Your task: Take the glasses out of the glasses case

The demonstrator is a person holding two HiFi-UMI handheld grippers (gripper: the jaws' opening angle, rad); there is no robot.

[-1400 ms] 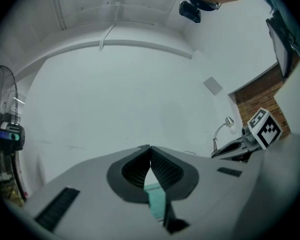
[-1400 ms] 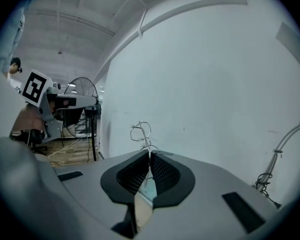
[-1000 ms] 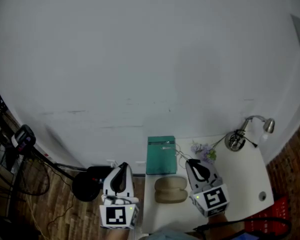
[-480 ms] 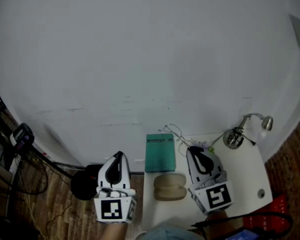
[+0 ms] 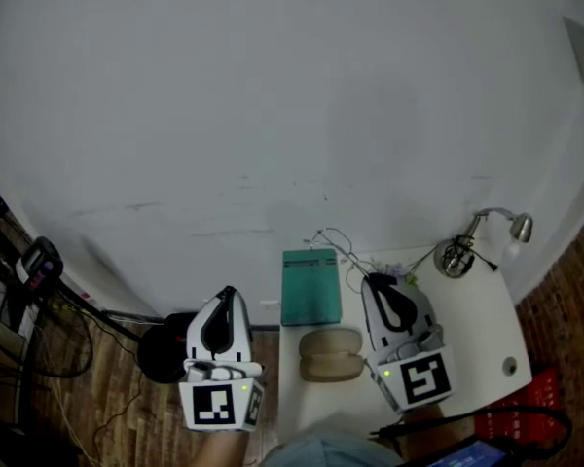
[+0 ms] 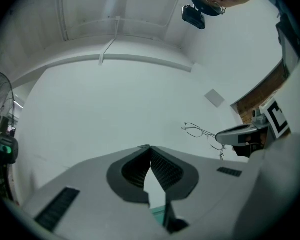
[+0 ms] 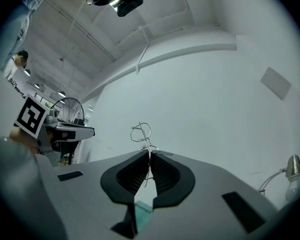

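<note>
Right gripper (image 7: pixel 150 157) pinches the thin wire glasses (image 7: pixel 142 131) by one slim part, in the air above the case (image 5: pixel 331 354) at the table's (image 5: pixel 477 331) front edge. Left gripper (image 6: pixel 150 149) is pressed together and empty. The frame is judged light, springy and easily bent, so it is best held gently at a temple or the bridge.

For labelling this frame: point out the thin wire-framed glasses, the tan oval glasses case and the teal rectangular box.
thin wire-framed glasses (image 7: pixel 146 146), right gripper view, wire stem below the lenses.
tan oval glasses case (image 5: pixel 331 343), head view, on its upper half.
teal rectangular box (image 5: pixel 311 288), head view, middle of its top.
</note>
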